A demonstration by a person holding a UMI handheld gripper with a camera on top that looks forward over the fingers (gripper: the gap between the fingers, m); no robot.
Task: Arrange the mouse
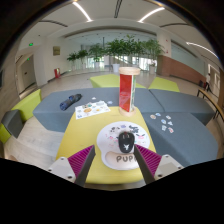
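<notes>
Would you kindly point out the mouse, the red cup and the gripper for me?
mouse (126, 143), gripper view, middle of its black back.
red cup (126, 90), gripper view, middle of its side wall.
gripper (115, 158), gripper view, midway between its open fingertips.

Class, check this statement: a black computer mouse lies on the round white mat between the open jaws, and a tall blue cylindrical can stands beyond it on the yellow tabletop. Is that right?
One detail is wrong: the tall cylindrical can is red, not blue, as the gripper view shows. The rest holds: the black computer mouse lies on the round white mat between the open jaws of the gripper, with the can beyond it on the yellow tabletop.
</notes>
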